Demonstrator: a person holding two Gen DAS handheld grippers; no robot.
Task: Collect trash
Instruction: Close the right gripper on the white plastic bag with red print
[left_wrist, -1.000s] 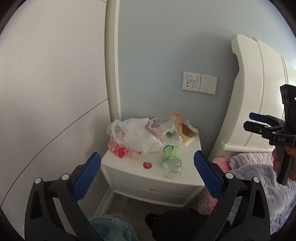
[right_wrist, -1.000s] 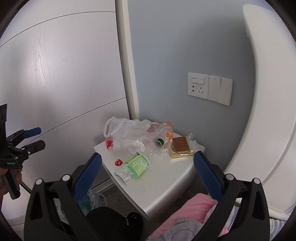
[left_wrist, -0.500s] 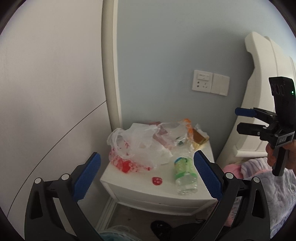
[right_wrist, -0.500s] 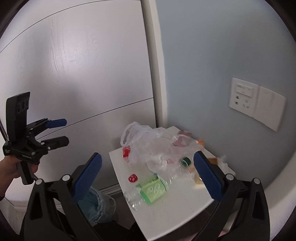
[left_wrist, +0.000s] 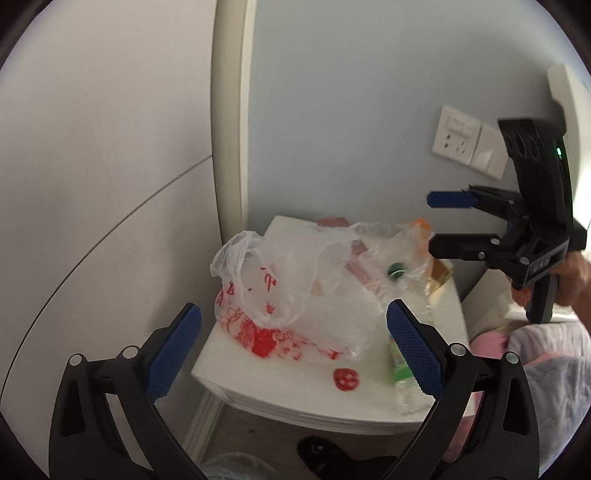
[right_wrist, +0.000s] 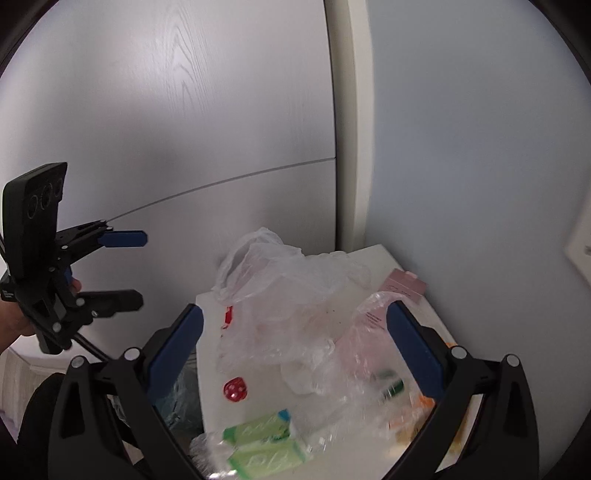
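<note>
Desk (left_wrist: 280, 384): clear plastic bag (left_wrist: 295, 295) with red print slumped across top, contents unclear | green-label bottle (right_wrist: 266, 443) lying at front edge, red cap (left_wrist: 346, 379) loose beside | left tongs (left_wrist: 291, 350) spread wide, empty, before bag | right tongs (right_wrist: 295, 347) spread wide, empty, above desk.

nightstand (left_wrist: 280, 384) top crowded: plastic bag (left_wrist: 295, 295) heaped over the left and middle, clear wrapper (right_wrist: 373, 354) beside it toward the wall. front strip partly bare, only a red cap (left_wrist: 346, 379) and a lying bottle (left_wrist: 400, 369) on it. wall (left_wrist: 351, 110) close behind, door panel (left_wrist: 103, 147) on the left. air above the heap free. left gripper (left_wrist: 291, 358) and right gripper (right_wrist: 295, 358) both hang spread wide above the heap, touching nothing. bin (right_wrist: 181, 391) below the left edge.
</note>
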